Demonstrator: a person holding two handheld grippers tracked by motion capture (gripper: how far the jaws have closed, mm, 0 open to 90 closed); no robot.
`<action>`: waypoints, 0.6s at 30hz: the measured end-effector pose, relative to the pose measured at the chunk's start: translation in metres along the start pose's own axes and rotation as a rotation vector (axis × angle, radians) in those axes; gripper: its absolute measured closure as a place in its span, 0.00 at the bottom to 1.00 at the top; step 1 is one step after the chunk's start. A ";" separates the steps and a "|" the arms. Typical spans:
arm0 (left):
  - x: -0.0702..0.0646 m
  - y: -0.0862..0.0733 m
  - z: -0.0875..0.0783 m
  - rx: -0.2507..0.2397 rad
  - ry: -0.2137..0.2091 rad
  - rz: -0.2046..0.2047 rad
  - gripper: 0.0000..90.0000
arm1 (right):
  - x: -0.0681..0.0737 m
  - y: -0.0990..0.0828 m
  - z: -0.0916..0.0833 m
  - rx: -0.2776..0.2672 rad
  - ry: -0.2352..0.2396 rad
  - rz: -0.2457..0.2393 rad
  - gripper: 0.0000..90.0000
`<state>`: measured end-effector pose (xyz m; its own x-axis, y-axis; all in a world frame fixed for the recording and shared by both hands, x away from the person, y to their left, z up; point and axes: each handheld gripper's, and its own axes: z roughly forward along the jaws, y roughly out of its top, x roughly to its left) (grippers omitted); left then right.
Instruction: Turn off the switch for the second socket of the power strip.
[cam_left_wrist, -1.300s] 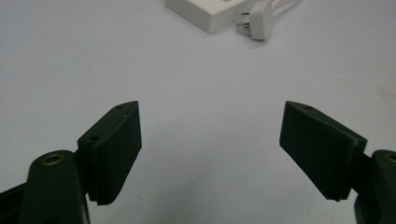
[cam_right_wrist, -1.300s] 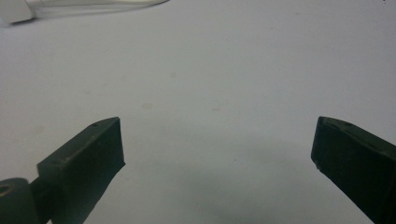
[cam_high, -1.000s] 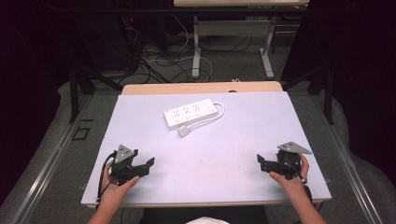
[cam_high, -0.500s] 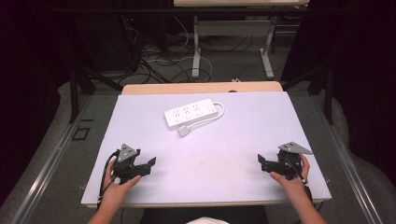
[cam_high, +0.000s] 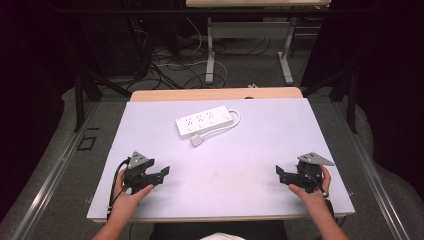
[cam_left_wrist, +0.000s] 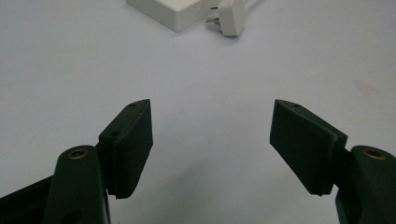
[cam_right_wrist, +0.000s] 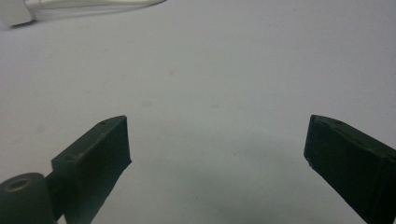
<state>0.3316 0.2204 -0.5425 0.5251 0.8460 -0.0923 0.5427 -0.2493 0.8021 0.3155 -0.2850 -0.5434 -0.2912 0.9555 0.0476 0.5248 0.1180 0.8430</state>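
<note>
Both pairs of jaws have just been closing a little, with nothing between them: the left gripper (cam_high: 159, 175) and right gripper (cam_high: 281, 176) stand apart and empty over the table (cam_high: 250, 150). The power strip (cam_high: 204, 123) and its plug (cam_high: 196, 140) lie well ahead of the fingers, untouched, so I judge the reach is yet to begin.
</note>
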 end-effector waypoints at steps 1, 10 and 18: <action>-0.001 0.001 0.000 0.001 -0.007 -0.010 0.33 | 0.000 0.000 0.000 0.001 -0.002 0.004 0.07; -0.002 0.016 0.000 0.001 -0.016 -0.042 0.32 | 0.001 0.000 -0.001 0.011 0.007 0.005 0.07; -0.006 0.032 -0.001 0.014 -0.033 -0.053 0.32 | 0.001 0.000 0.000 0.008 0.012 0.004 0.07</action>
<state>0.3458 0.2079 -0.5155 0.5166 0.8421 -0.1545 0.5793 -0.2109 0.7874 0.3153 -0.2843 -0.5432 -0.2986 0.9526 0.0578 0.5325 0.1160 0.8385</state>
